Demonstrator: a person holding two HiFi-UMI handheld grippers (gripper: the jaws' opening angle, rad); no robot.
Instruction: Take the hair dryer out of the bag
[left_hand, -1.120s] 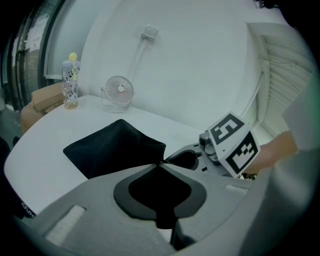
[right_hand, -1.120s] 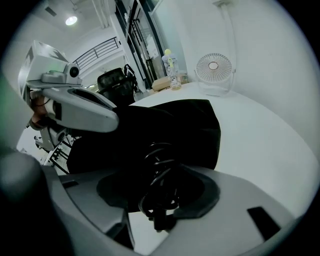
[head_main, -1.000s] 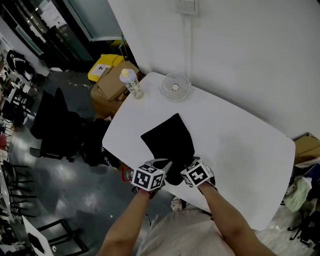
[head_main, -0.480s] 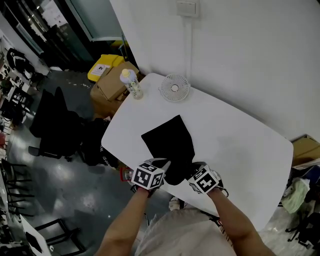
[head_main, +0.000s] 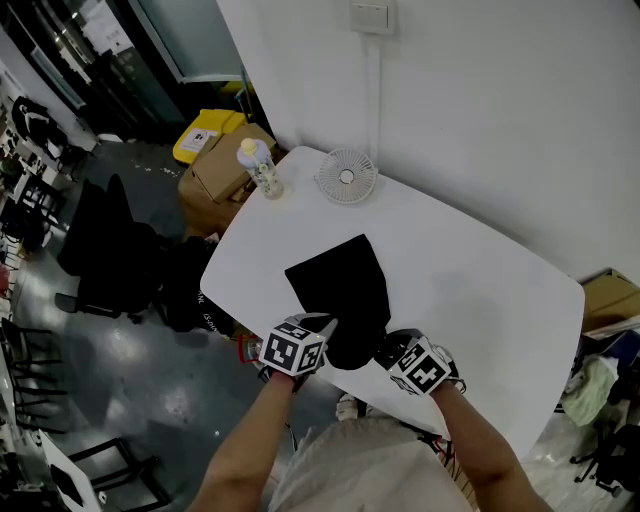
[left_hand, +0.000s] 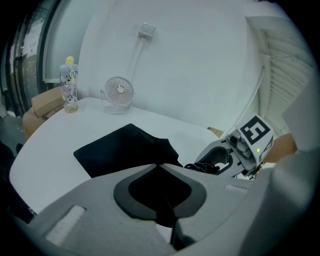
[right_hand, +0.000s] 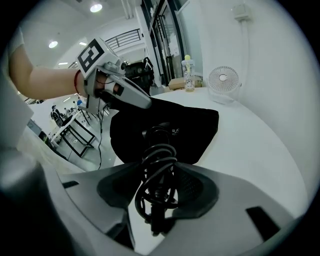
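Observation:
A flat black bag lies on the white table, its mouth toward the near edge. My left gripper is shut on the bag's near edge; in the left gripper view black cloth fills the jaws. My right gripper stands just right of the bag's mouth. In the right gripper view its jaws grip the hair dryer, a black shaft wrapped in coiled cord whose far end is still inside the bag. The left gripper view shows that cord beside the right gripper.
A small white desk fan and a clear bottle stand at the table's far left corner. Cardboard boxes sit on the floor beyond it. A white wall runs behind the table. The table's near edge is right under both grippers.
My right gripper has drawn back to the right and a little up, away from the bag's mouth, with the cord-wrapped hair dryer in it. The left gripper has kept still on the bag.

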